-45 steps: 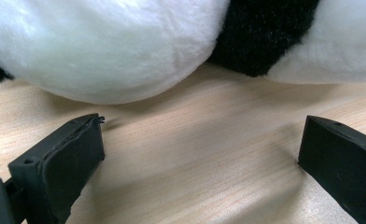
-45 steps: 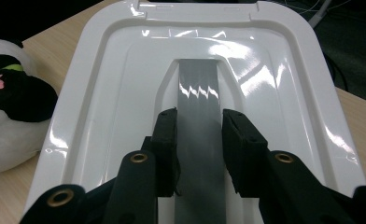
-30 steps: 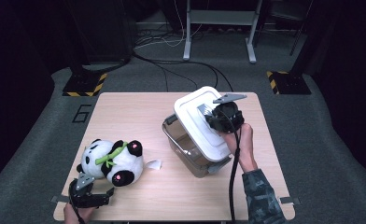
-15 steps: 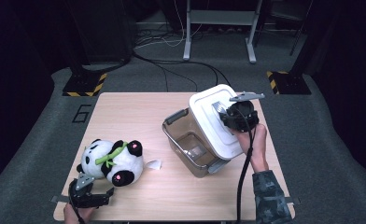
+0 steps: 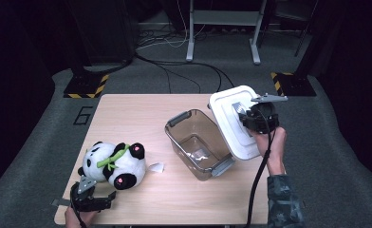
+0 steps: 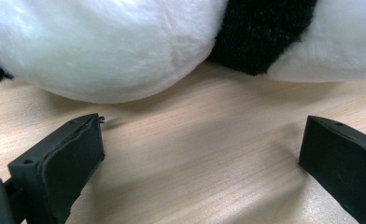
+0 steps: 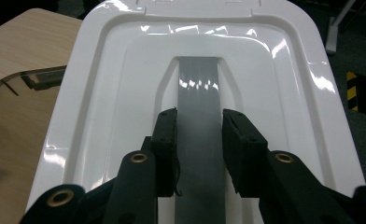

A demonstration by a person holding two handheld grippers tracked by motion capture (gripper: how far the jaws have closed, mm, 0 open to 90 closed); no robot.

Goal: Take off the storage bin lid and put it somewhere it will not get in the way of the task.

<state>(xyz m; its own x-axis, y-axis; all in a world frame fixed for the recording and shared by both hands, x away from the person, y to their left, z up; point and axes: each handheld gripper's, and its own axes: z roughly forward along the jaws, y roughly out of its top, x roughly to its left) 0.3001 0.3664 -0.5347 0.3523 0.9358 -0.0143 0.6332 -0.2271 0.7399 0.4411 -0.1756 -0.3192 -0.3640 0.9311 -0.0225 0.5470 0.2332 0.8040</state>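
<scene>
the right gripper (image 7: 199, 140) is clamped on the grey handle (image 7: 197, 88) of the white lid (image 5: 234, 121), holding it at the right of the open clear bin (image 5: 198, 142) (probably lifted clear). the left gripper (image 6: 202, 158) rests open just near of the plush panda (image 5: 113, 164). next, the lid needs setting down on the table (image 5: 141, 114), then the panda grasping.

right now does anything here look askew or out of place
The white lid is off the clear bin, clamped by its grey handle in the right gripper. The panda toy lies tipped on its side.

High view above table (image 5: 141, 114); tool views close, low.
</scene>
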